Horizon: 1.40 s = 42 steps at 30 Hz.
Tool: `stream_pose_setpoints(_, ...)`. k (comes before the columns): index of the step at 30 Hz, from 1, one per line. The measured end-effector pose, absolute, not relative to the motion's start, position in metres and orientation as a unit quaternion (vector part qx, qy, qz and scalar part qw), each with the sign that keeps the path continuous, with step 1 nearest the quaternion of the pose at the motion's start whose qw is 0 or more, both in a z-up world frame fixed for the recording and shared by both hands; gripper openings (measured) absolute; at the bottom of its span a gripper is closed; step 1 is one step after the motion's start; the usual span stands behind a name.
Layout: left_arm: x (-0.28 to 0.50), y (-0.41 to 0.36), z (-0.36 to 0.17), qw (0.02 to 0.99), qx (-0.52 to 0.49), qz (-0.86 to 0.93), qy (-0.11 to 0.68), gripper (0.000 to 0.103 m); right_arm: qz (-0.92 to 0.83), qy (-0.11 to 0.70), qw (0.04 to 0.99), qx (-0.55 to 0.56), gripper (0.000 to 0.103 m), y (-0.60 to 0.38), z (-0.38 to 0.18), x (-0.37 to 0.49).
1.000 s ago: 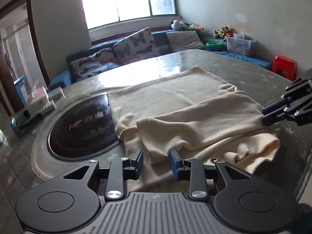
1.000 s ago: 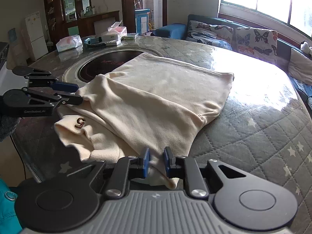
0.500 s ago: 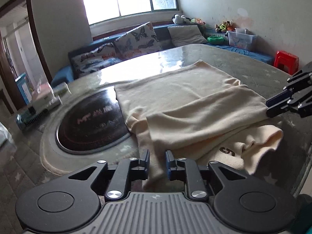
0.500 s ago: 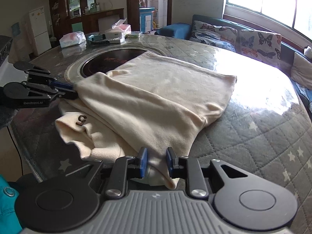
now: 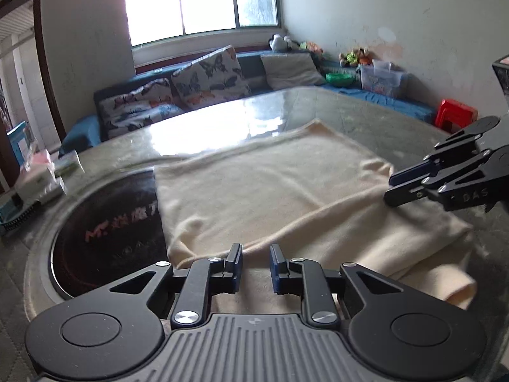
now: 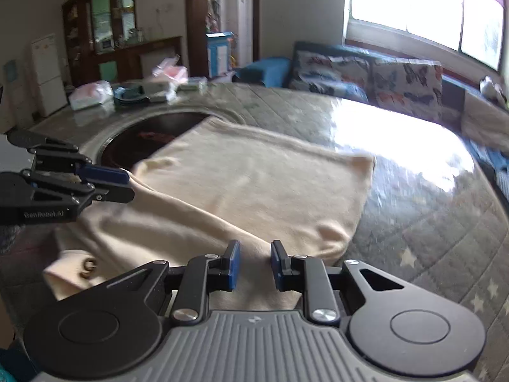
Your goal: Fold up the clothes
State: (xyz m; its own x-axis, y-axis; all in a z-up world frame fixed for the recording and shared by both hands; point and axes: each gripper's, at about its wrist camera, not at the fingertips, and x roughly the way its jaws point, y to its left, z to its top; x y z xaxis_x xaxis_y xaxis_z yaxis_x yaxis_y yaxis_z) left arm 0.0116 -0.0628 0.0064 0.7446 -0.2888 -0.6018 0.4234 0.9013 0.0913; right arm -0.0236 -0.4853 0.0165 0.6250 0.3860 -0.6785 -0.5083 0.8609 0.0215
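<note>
Left hand-held gripper (image 5: 256, 265) and right hand-held gripper (image 6: 254, 264) both gape apart.

Counts:
- 1 cream garment (image 5: 270, 191), folded over, right under and ahead of both grippers.
- 2 grippers: left gripper (image 5: 255, 265), right gripper (image 6: 253, 265); each has 2 fingers, parted.
- 1 round table (image 6: 429, 222) under them, 1 dark round insert (image 5: 105, 232) front-left of the left gripper.
- 2 butterfly cushions (image 5: 210, 76) and 1 plain cushion (image 5: 291, 70) far ahead of the left gripper.
- 1 red stool (image 5: 456, 113), 1 clear box (image 5: 383, 79), 1 green bowl (image 5: 338, 78) far front-right of it.
- 1 white fridge (image 6: 47, 73) far front-left of the right gripper.
</note>
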Motion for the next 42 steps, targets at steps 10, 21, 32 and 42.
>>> stream_pose_setpoints(10, -0.016, -0.054, 0.006, 0.920, 0.156, -0.201, 0.298, 0.022, 0.276, 0.350, 0.887, -0.124, 0.020, -0.483, 0.021, -0.056)
stream_pose_setpoints(21, -0.083, -0.051, 0.008, 0.897, 0.283, -0.226, 0.253, 0.044, 0.290, 0.336, 0.876, -0.188, 0.021, -0.470, 0.019, -0.084)
stream_pose_setpoints(32, -0.096, -0.061, -0.003, 0.886, 0.324, -0.244, 0.224, 0.044, 0.314, 0.309, 0.877, -0.192, 0.021, -0.447, 0.027, -0.081)
stream_pose_setpoints(42, -0.102, -0.074, -0.011, 0.872, 0.337, -0.286, 0.209, 0.044, 0.334, 0.324, 0.862, -0.200, 0.020, -0.443, 0.027, -0.080)
